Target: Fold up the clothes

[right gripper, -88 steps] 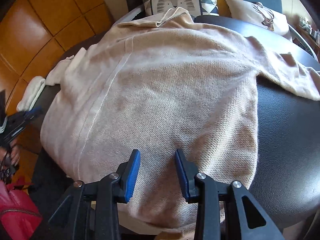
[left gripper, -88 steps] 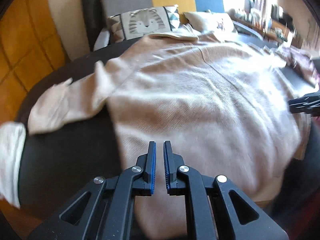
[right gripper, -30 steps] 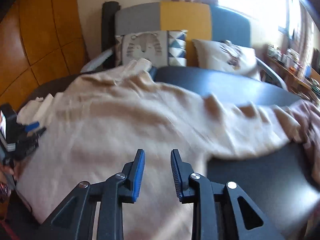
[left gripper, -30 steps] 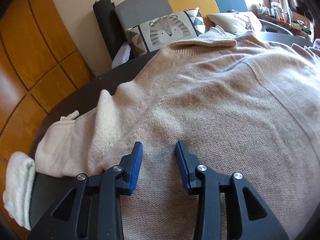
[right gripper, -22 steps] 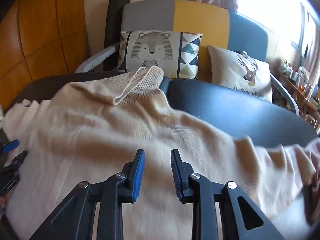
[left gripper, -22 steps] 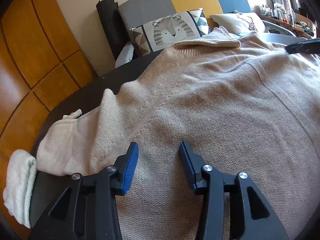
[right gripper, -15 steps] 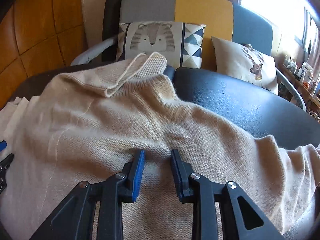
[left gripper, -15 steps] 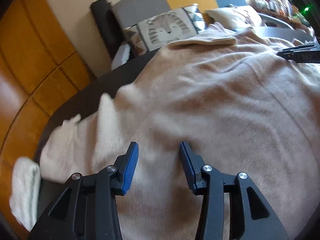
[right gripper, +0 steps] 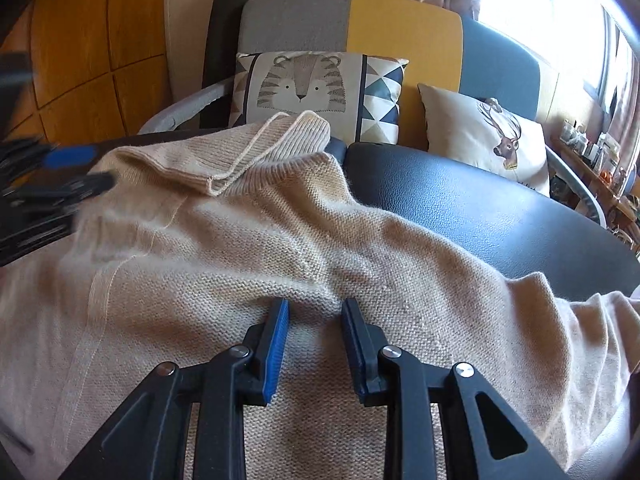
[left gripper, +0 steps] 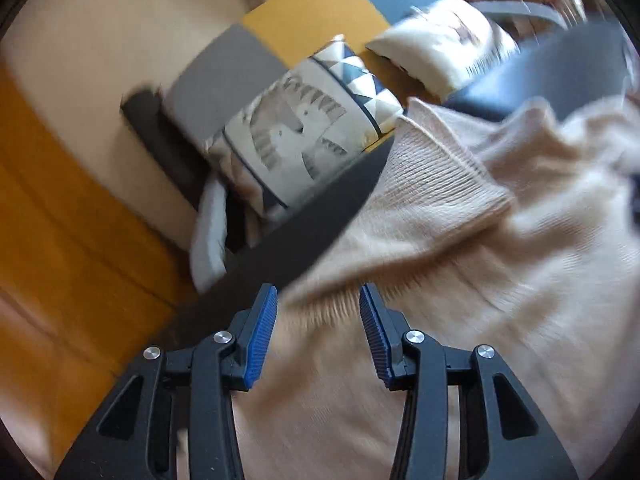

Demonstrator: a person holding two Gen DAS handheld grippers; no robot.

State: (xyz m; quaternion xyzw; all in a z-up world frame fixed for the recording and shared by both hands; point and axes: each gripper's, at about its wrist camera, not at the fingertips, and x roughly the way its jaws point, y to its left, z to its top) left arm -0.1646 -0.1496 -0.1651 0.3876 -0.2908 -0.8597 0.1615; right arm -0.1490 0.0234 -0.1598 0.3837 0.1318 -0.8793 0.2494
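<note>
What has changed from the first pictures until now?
Both grippers went from the hem up to the shoulders. The right gripper now presses into the sweater; the left gripper, jaws just opening wider, is near the collar. Nothing is gripped. The sweater remains spread on the table.

Your left gripper (left gripper: 318, 330) tilts downward with its jaws standing apart and nothing pinched between the blue pads (left gripper: 260, 338). Your right gripper (right gripper: 314, 328) angles down more steeply, its jaws set narrower, tips resting on the knit; whether they pinch it is unclear.
</note>
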